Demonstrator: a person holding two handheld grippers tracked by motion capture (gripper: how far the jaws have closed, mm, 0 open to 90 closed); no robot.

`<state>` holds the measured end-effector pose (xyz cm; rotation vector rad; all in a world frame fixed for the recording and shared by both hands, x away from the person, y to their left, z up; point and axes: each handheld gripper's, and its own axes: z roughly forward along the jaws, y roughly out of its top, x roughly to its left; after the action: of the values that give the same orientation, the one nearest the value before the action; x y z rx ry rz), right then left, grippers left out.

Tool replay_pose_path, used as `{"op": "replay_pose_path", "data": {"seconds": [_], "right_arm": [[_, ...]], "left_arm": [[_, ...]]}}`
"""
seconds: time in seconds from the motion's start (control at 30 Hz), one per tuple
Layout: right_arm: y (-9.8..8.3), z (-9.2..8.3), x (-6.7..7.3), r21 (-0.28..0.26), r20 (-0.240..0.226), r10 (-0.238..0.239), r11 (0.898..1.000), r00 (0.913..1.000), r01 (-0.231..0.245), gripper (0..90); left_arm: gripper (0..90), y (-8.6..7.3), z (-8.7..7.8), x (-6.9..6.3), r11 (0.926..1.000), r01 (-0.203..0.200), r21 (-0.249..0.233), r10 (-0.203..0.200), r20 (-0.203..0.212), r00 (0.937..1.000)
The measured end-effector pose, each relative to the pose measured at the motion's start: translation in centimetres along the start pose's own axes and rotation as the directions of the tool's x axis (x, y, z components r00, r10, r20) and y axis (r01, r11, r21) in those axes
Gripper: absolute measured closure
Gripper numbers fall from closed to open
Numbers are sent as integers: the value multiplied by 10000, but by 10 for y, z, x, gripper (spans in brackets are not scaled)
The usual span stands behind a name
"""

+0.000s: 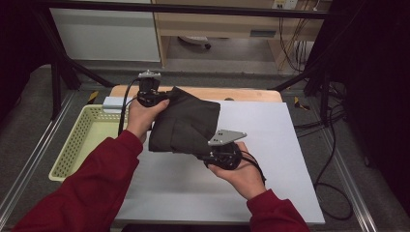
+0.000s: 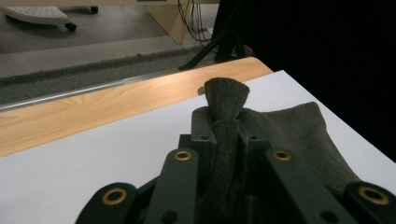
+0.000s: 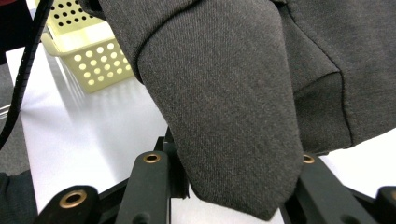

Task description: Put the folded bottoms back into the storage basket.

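Observation:
A dark grey folded garment (image 1: 186, 123) hangs between my two grippers, just above the white table top (image 1: 275, 164). My left gripper (image 1: 151, 99) holds its far left corner. In the left gripper view a narrow fold of the garment (image 2: 226, 107) is pinched between the jaws of the left gripper (image 2: 226, 126), and the rest trails off to the right. My right gripper (image 1: 220, 153) grips the near right edge. In the right gripper view a thick fold of the garment (image 3: 224, 93) drops between the jaws of the right gripper (image 3: 231, 161) and hides its fingertips.
A pale yellow perforated basket (image 1: 77, 145) stands off the table's left side, and its corner (image 3: 88, 56) appears in the right gripper view. A wooden strip (image 1: 251, 94) runs along the table's far edge. Black frame posts and cables stand at the right.

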<state>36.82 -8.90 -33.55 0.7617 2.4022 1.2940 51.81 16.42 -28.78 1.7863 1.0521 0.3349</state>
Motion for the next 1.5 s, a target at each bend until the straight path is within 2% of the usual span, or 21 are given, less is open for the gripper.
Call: {"op": "replay_pose_path", "data": {"seconds": [0.33, 0.53, 0.93, 1.13, 1.33, 1.5], "right_arm": [[22, 15, 2, 39, -280, -341, 9994, 9990, 342, 645], [33, 25, 6, 29, -476, -508, 9987, 9976, 510, 645], [44, 33, 15, -1, -688, -749, 9972, 9948, 751, 644], [51, 35, 23, -108, -759, -842, 9964, 9936, 836, 645], [55, 43, 35, -130, -896, -1034, 9946, 9906, 1026, 645], [60, 52, 43, -140, -1027, -1200, 9928, 9874, 1192, 645]], "left_arm": [[808, 5, -19, 20, 9990, 238, -386, -246, -212, 9995], [808, 6, -31, 29, 9988, 200, -450, -219, -419, 9989], [808, 5, -53, 39, 9972, 294, -693, -342, -689, 9970], [809, 4, -69, 39, 9960, 117, -888, -192, -846, 9962], [808, -3, -87, 45, 9945, 101, -1045, -216, -1098, 9937], [808, -11, -100, 55, 9931, 308, -1134, -454, -1285, 9907]]}}
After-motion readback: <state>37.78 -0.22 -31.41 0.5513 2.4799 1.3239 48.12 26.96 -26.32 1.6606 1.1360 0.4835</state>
